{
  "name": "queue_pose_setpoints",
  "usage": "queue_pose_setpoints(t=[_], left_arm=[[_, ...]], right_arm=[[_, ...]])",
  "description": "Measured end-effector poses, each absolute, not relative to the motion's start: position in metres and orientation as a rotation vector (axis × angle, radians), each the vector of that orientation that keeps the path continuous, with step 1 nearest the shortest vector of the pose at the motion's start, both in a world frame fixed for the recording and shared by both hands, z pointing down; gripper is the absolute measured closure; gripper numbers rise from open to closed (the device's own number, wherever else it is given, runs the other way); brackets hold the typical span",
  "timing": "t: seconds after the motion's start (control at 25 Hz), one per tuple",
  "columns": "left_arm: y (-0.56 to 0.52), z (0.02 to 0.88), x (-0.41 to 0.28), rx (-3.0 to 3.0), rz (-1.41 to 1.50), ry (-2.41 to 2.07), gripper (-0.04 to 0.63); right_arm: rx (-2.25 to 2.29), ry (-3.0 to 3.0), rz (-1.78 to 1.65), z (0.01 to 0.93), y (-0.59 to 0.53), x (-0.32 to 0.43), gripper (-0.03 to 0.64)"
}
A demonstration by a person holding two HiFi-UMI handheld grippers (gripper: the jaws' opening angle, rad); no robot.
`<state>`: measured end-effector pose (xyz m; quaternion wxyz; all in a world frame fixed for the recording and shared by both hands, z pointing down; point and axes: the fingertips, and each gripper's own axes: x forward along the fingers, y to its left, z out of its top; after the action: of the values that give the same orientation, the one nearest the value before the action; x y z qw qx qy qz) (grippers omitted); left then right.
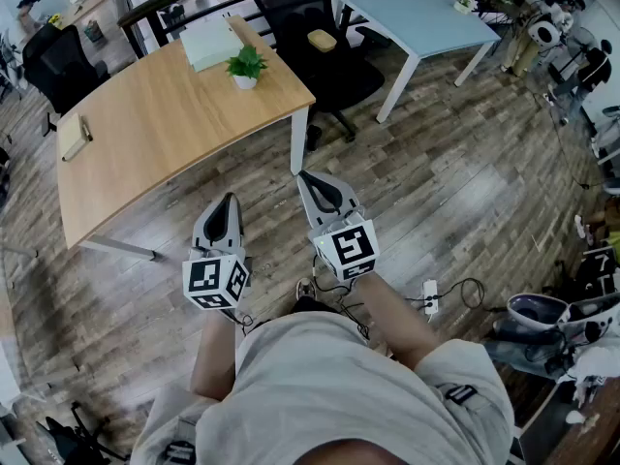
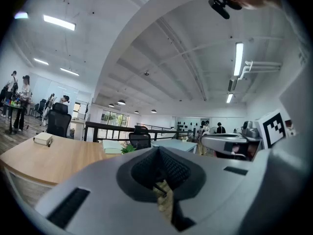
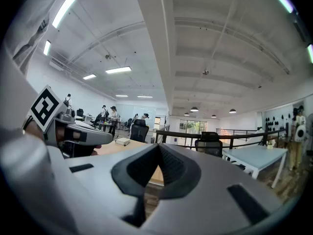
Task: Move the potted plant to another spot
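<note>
The small potted plant (image 1: pixel 246 67), green leaves in a white pot, stands near the right end of the wooden table (image 1: pixel 145 124). Both grippers hover over the floor in front of that table, well short of the plant. My left gripper (image 1: pixel 231 200) is shut and holds nothing. To its right, my right gripper (image 1: pixel 307 176) is also shut and empty, its tip near the table's white leg. In the left gripper view the plant's leaves (image 2: pixel 128 149) peek just over the closed jaws of the left gripper (image 2: pixel 157 149). The right gripper view shows the right gripper (image 3: pixel 159 146) shut, with the table edge (image 3: pixel 155 173) beyond.
A pale green box (image 1: pixel 211 42) lies behind the plant and a notebook (image 1: pixel 73 136) lies at the table's left end. Black office chairs (image 1: pixel 320 46) and a light blue table (image 1: pixel 417 13) stand to the right. A power strip (image 1: pixel 431 296) with cable lies on the floor.
</note>
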<state>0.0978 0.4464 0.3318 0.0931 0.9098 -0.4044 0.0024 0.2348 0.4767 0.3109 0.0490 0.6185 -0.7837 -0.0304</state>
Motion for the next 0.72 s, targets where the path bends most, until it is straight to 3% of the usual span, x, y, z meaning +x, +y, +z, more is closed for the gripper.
queue_pose_setpoints(t=[0.64,0.72], left_arm=[[0.432,0.354,0.139,2.669,0.053,-1.217,0.583],[0.432,0.358,0.145,2.660,0.063,-1.229,0.583]], right_arm=[[1.812,-2.458,-0.023,0.342,0.467,0.272,0.611],[1.786,-2.477,0.002,0.349,0.466,0.280,0.566]])
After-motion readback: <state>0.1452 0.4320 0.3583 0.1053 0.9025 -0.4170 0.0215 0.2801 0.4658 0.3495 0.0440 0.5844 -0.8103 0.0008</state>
